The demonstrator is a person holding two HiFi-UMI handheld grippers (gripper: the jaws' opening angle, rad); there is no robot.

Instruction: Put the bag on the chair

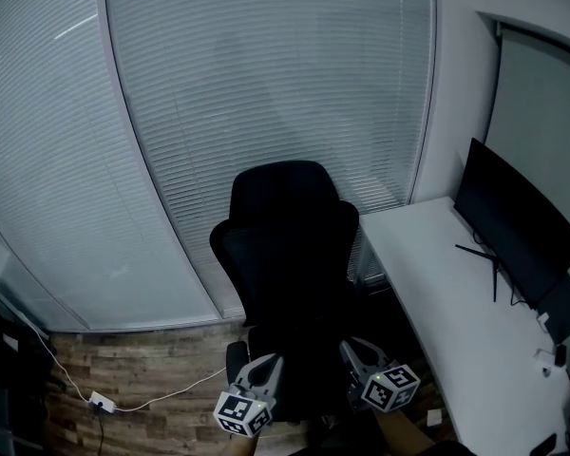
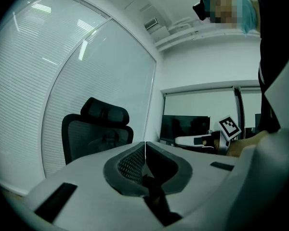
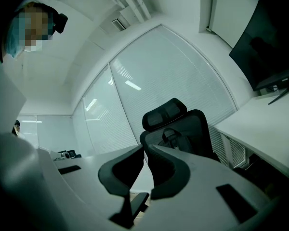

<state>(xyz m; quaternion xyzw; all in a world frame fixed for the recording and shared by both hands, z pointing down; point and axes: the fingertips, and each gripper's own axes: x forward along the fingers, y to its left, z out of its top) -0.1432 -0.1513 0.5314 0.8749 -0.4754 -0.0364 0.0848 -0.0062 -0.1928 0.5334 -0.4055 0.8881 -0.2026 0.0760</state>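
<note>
Before the black chair (image 1: pixel 285 255) by a white table (image 1: pixel 437 283), left gripper (image 2: pixel 145 144) jaws clenched empty; right gripper (image 3: pixel 145 147) jaws a sliver apart, empty.

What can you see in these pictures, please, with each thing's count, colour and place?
chair: one, black, centre, before the blinds
desk: one, white, right
monitor: one, black, on the desk
blinds: pale grey, across the back wall
power strip: one, white, with cable, floor at left
floor: brown wood, below the blinds
left gripper: one, white, dark pads, bottom, jaws together
right gripper: one, same colours, bottom, jaws slightly apart, empty
</note>
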